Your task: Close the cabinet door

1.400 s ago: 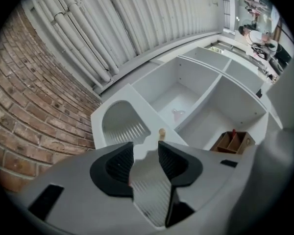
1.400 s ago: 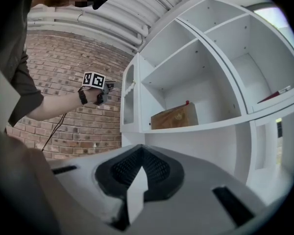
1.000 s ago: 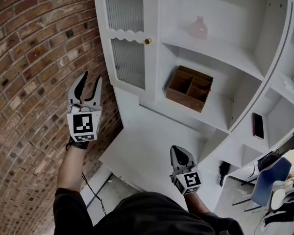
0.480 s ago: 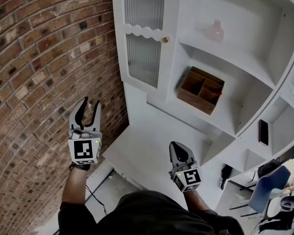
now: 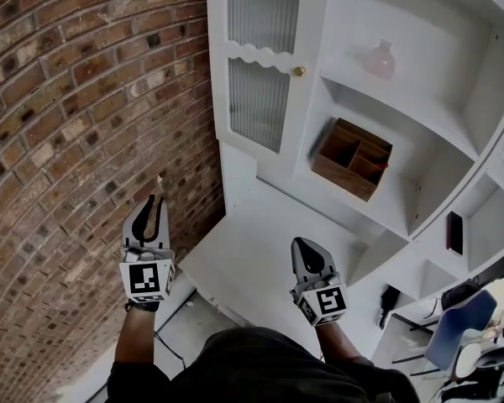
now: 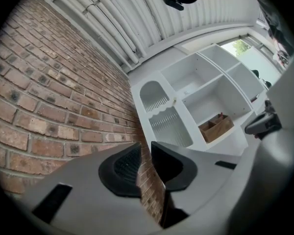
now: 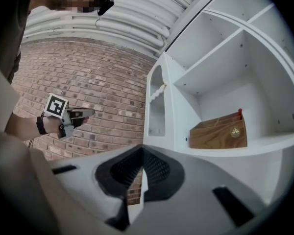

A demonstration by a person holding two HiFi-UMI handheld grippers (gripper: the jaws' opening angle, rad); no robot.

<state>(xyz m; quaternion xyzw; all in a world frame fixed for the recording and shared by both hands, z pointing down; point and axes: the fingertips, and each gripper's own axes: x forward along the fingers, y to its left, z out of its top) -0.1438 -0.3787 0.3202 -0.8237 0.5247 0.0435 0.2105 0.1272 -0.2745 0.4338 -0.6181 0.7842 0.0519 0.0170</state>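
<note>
Cabinet door (image 5: 260,65), white with two ribbed glass panels and a small brass knob (image 5: 299,71), stands up and to the right of the left claw (image 5: 156,200) and up and to the left of the right claw (image 5: 302,246), well apart from both. In the head view it looks to lie flush with the cabinet front, with the knob on the edge nearer the open shelves. Left claw: held in front of the brick wall (image 5: 84,124), jaws closing with a narrow gap left between the pads; the left gripper view shows nothing in that gap, only brick behind it. Right claw: jaws together at the tips and holding nothing, as the right gripper view shows; it hangs over the white bench (image 5: 252,250) at the foot of the cabinet. Neither claw touches the door or any other part of the cabinet. A wooden divided box (image 5: 353,158) sits on an open shelf above and to the right of the right claw. A pale pink vase (image 5: 380,60) stands on the shelf higher up, further from both claws.
</note>
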